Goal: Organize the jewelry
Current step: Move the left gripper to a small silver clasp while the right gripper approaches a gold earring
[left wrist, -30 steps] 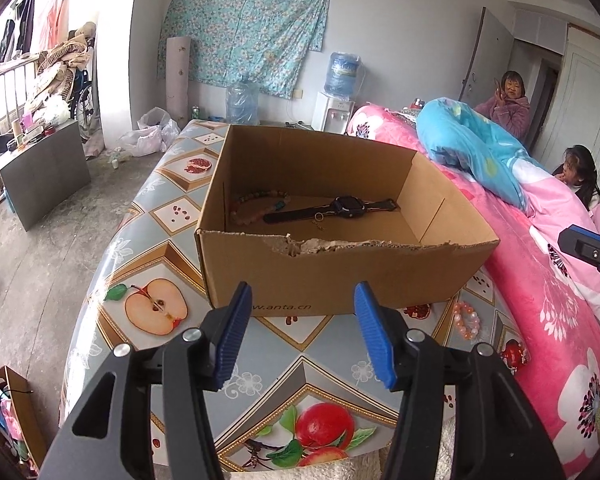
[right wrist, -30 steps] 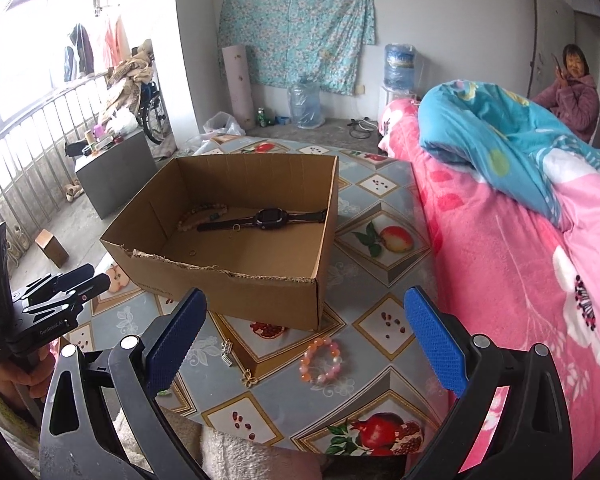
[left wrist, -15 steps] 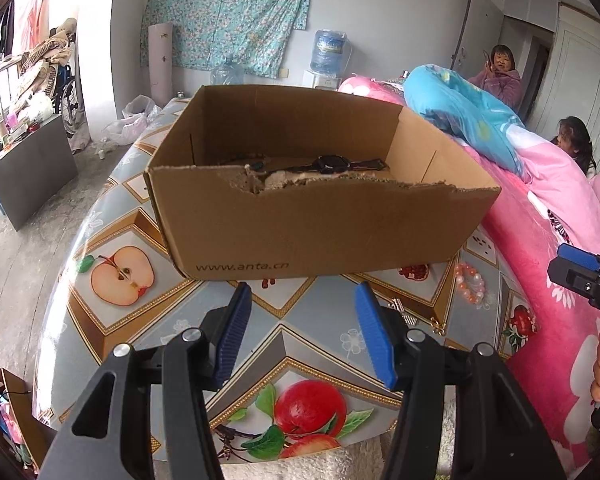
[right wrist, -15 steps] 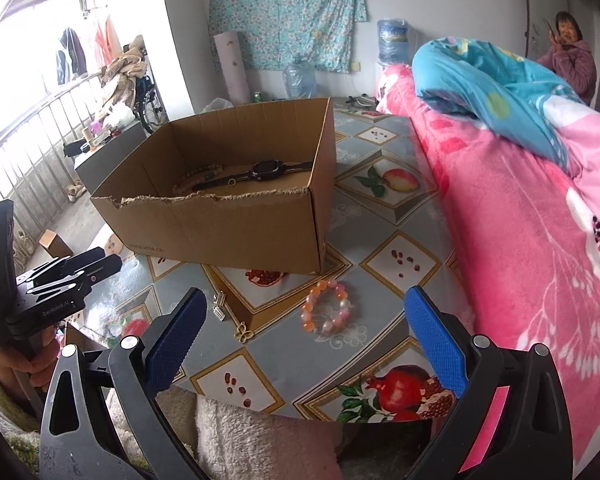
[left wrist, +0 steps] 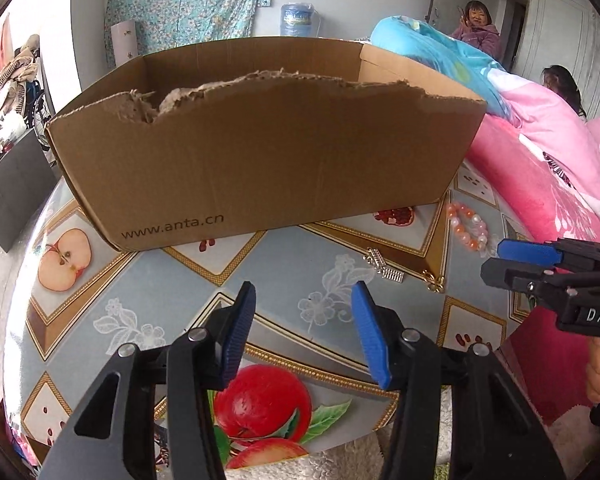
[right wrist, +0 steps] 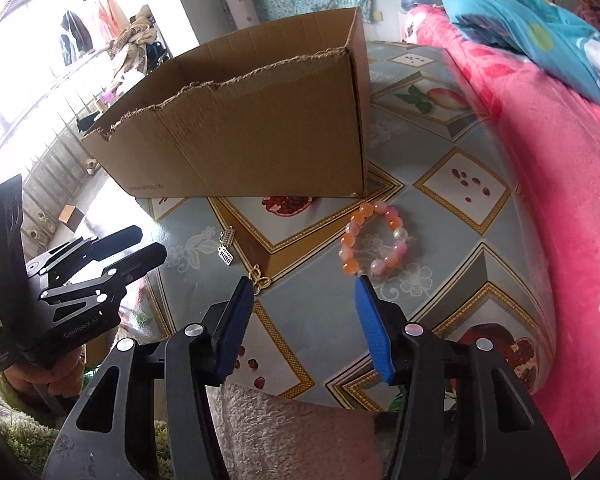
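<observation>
A torn-edged cardboard box [right wrist: 256, 128] sits on a fruit-patterned tablecloth [right wrist: 452, 184]. On the cloth in front of the box lie three loose pieces: an orange, pink and pearl beaded bracelet [right wrist: 374, 238] near the box's right corner, a small silver abacus-shaped charm pair [right wrist: 227, 249] to its left, and a little gold clasp [right wrist: 260, 278] nearest the camera. A pink blanket [right wrist: 560, 200] borders the cloth on the right.

The right gripper [right wrist: 302, 322] hovers low over the cloth with its jaws closing on empty air; nothing sits between the blue pads. The bracelet lies just beyond the right pad, the gold clasp just beyond the left one. The left gripper [left wrist: 302, 330] hangs nearby, half spread and also narrowing on nothing, over bare cloth short of the charms.

The likely step is picking up the bracelet for the box. To do it well, the right gripper probably needs to reach forward and rightward, straddle one side of the bead ring rather than the whole loop, touch the cloth, then pinch. Round beads may roll or slip out, and the cloth could bunch.
</observation>
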The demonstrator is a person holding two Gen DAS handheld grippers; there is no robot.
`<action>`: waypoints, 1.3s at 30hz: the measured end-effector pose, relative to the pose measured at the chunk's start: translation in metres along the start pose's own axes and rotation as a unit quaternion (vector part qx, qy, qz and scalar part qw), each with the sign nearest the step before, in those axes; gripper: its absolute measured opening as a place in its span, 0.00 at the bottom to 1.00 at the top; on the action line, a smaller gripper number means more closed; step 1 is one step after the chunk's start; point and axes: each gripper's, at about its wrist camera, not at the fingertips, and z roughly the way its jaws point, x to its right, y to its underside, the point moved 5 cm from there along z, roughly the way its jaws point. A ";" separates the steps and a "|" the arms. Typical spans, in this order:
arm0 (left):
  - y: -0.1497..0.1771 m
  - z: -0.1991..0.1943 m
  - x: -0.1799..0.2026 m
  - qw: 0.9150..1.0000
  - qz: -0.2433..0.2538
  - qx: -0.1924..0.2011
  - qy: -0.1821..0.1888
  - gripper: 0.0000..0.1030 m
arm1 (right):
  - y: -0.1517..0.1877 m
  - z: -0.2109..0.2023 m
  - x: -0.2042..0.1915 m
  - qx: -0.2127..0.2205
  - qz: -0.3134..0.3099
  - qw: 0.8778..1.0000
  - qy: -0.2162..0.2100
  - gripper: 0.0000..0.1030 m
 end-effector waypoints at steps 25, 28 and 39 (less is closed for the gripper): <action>-0.001 0.015 -0.007 1.000 0.005 -0.009 0.017 0.35 | -0.009 0.040 -0.039 -0.056 -0.148 0.987 0.034 0.13; -0.001 0.013 -0.007 1.000 0.007 -0.007 0.018 0.35 | -0.010 0.039 -0.038 -0.056 -0.138 0.988 0.028 0.13; -0.007 0.006 0.026 0.996 0.071 0.015 0.051 0.35 | -0.020 0.019 -0.019 -0.026 -0.101 0.994 0.040 0.13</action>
